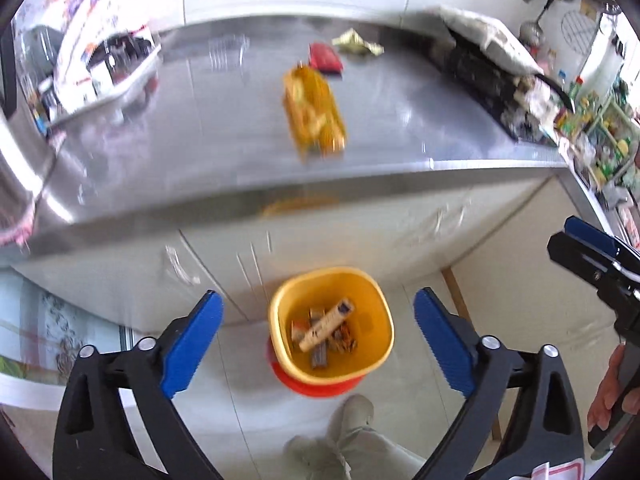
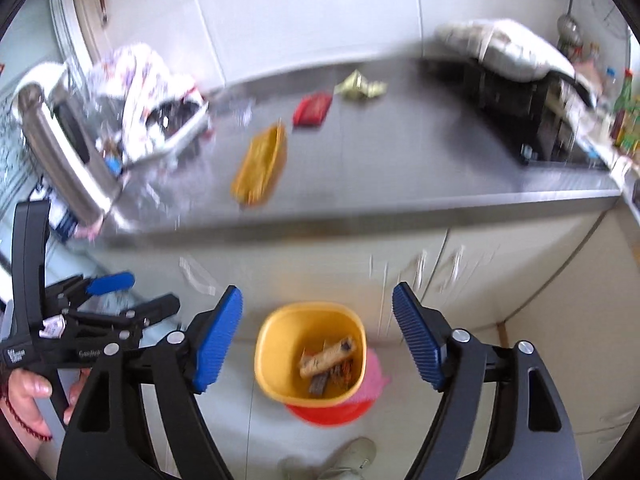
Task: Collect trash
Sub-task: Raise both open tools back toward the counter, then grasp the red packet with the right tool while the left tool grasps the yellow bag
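Note:
A yellow bin (image 1: 332,326) (image 2: 310,354) stands on the floor below the counter, holding several wrappers and a beige carton (image 1: 326,326) (image 2: 328,356). On the steel counter (image 1: 200,152) (image 2: 400,168) lie an orange-yellow snack bag (image 1: 314,110) (image 2: 262,166), a red packet (image 1: 325,57) (image 2: 313,109) and a crumpled yellow-green wrapper (image 1: 356,42) (image 2: 360,86). My left gripper (image 1: 318,340) hangs open above the bin with nothing between its blue pads. My right gripper (image 2: 318,340) is open and empty too; it also shows at the right edge of the left view (image 1: 592,248).
A dish rack with a patterned cloth (image 1: 92,52) (image 2: 148,92) fills the counter's left. A black stove with a white cloth (image 1: 492,48) (image 2: 508,60) sits at the right, bottles beyond. A red base (image 1: 320,386) lies under the bin. A shoe (image 1: 352,412) is near it.

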A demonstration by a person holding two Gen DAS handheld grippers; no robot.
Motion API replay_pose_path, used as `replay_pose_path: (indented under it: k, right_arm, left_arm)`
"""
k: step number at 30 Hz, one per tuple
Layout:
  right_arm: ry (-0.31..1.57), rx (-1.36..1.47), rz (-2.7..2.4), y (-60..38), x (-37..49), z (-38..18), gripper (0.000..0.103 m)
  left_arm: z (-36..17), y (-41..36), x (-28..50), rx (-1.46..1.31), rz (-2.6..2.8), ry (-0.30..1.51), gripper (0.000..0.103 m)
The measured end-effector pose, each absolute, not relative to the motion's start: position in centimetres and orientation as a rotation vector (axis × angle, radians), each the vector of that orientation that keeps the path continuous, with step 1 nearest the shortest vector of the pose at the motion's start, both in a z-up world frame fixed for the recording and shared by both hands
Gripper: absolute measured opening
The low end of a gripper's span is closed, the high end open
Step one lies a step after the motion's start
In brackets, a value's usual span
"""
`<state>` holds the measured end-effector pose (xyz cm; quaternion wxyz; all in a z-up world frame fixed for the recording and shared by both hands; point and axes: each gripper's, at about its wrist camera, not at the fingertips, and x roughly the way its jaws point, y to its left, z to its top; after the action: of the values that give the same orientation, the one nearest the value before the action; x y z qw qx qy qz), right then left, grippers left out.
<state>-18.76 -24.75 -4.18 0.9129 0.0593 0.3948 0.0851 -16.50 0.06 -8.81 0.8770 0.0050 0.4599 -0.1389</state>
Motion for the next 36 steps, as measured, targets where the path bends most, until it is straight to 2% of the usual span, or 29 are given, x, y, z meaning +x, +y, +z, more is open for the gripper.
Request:
replay_pose_path:
  k: [3, 6, 18, 25, 32, 34, 36]
  right_arm:
    - [0.763, 0.139, 0.132, -25.4, -16.6, -2.4, 0.088]
    - [0.722, 0.156, 0.112, -26.0, -14.0, -1.2, 0.089]
    - [0.745, 0.115, 0.198, -27.8, 0.5, -1.1, 0.09]
    - [0.761, 0.089, 0.247, -27.6, 8.0, -2.0, 0.09]
    - [0.804, 0.079, 0.29, -24.9, 13.4, -3.7, 0.09]
    - [0.819, 0.07, 0.309, -23.5, 14.5, -4.4, 0.09]
    - [0.839, 0.061, 0.317, -22.2, 15.5, -5.1, 0.09]
  left_arm:
    - [-7.8, -0.3, -14.6, 0.001, -0.278, 0.939, 0.098]
    - [-7.5, -1.1, -12.0, 0.003, -0.256, 0.928, 0.098]
    - [-8.9, -4.6, -0.4, -0.079, -0.164, 0.976, 0.098]
    - [-10.3, -5.8, 2.5, -0.088, -0.124, 0.992, 0.091]
    - [-11.3, -6.8, 3.5, -0.023, -0.1, 0.976, 0.07]
    - [-11.3, -6.6, 3.7, -0.003, -0.096, 0.965, 0.062]
    - [-11.1, -6.1, 4.1, 0.002, -0.094, 0.957, 0.049]
